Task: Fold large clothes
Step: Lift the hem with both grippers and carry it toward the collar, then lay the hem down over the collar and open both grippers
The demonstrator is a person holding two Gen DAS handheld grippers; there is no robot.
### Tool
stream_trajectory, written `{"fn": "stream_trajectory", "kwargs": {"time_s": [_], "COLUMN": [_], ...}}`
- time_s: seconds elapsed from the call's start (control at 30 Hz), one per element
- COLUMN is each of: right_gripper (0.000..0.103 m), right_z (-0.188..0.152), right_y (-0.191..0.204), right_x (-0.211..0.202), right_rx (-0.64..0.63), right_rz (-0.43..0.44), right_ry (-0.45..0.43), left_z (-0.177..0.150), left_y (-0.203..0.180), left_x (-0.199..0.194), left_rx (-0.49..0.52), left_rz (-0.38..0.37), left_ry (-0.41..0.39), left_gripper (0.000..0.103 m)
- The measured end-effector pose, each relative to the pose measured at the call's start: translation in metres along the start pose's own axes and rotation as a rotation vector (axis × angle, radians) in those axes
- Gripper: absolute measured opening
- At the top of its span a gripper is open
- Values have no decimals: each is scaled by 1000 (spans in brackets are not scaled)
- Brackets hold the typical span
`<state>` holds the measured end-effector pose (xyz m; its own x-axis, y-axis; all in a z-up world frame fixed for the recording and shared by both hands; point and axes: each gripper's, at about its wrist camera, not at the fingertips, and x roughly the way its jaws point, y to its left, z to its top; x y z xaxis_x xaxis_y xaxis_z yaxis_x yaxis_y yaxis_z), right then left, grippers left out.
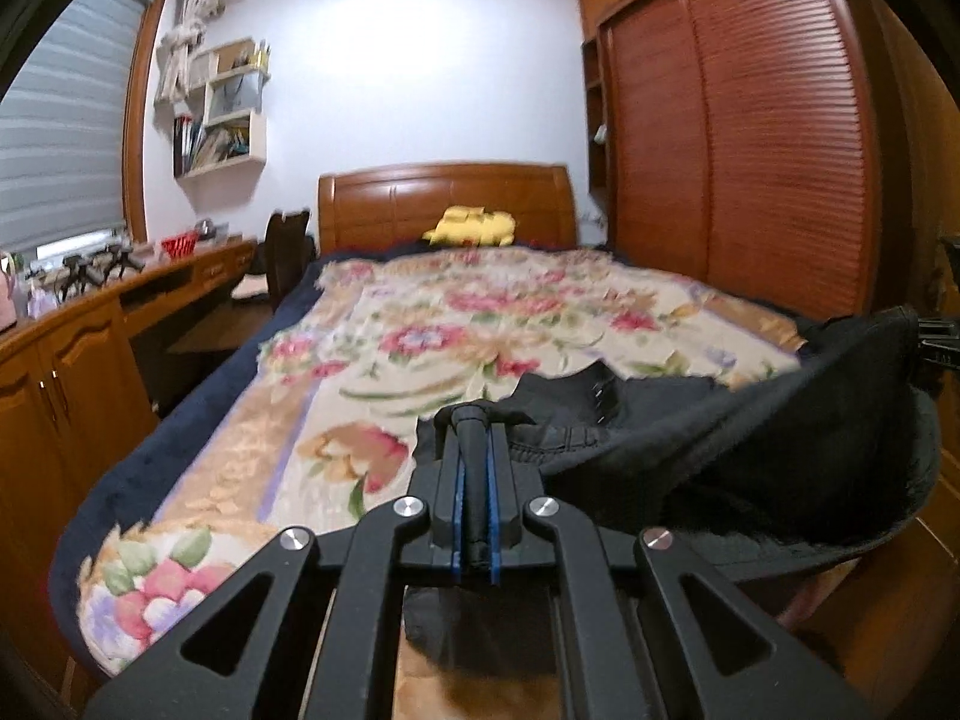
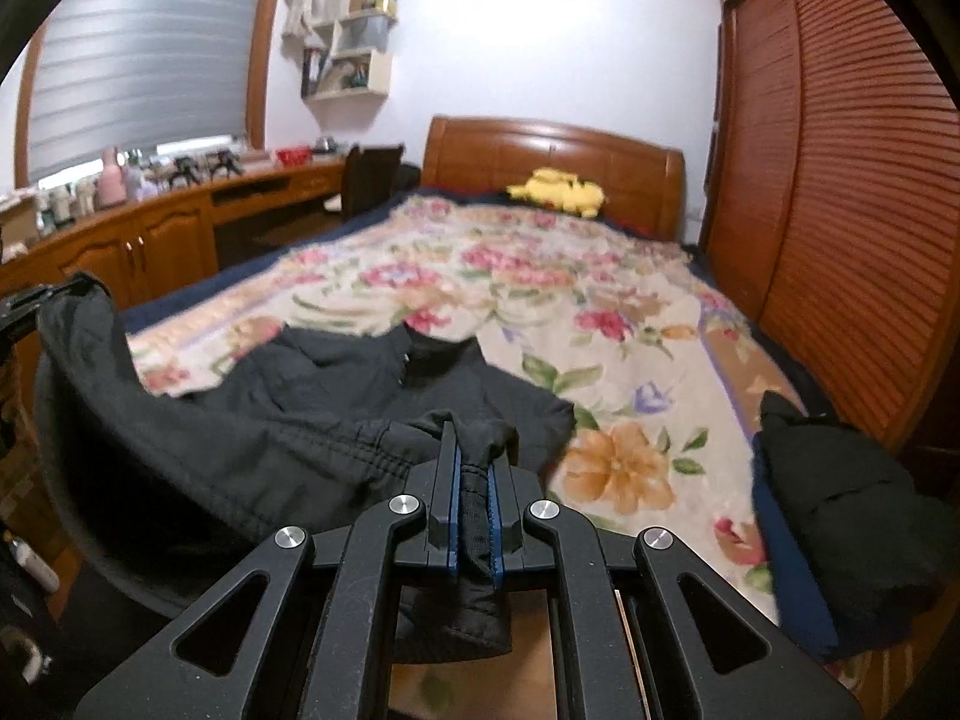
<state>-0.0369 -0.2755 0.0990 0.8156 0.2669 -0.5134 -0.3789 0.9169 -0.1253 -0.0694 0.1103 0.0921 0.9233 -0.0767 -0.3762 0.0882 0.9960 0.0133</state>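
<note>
Large black quilted fabric garment [image 2: 288, 420], lying partly on the floral blanket-covered bed [image 2: 600, 324] at lower centre of frame, being stretched between left gripper [image 1: 474, 420] and right gripper [image 2: 477, 438], each clamping a bunched edge; likely next: laying it flat and smoothing.

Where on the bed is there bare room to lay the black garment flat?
Free: the floral blanket between the black garment and the yellow plush by the headboard. Crowded: the near right corner, where a dark folded pile sits.
</note>
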Motion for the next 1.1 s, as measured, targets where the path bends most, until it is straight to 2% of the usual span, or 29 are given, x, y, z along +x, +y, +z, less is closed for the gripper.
{"fn": "stream_trajectory", "kwargs": {"time_s": [0.2, 0.4, 0.63, 0.83, 1.1], "right_gripper": [5, 5, 5, 5, 5], "right_z": [-11, -12, 17, 56, 78], "right_y": [-5, -20, -45, -71, -90], "right_x": [69, 130, 187, 236, 297], "right_rx": [-10, -13, 6, 46, 45], "right_rz": [-29, -45, -53, -79, -124], "right_ry": [71, 128, 109, 93, 125], "left_z": [-10, -5, 22, 48, 58], "left_y": [9, 15, 22, 27, 29], "left_x": [62, 117, 182, 246, 304], "left_rx": [-18, -9, 7, 4, 5], "left_rz": [22, 29, 62, 86, 91], "left_ry": [69, 124, 155, 179, 219], "left_gripper": [3, 3, 4, 4, 6]}}
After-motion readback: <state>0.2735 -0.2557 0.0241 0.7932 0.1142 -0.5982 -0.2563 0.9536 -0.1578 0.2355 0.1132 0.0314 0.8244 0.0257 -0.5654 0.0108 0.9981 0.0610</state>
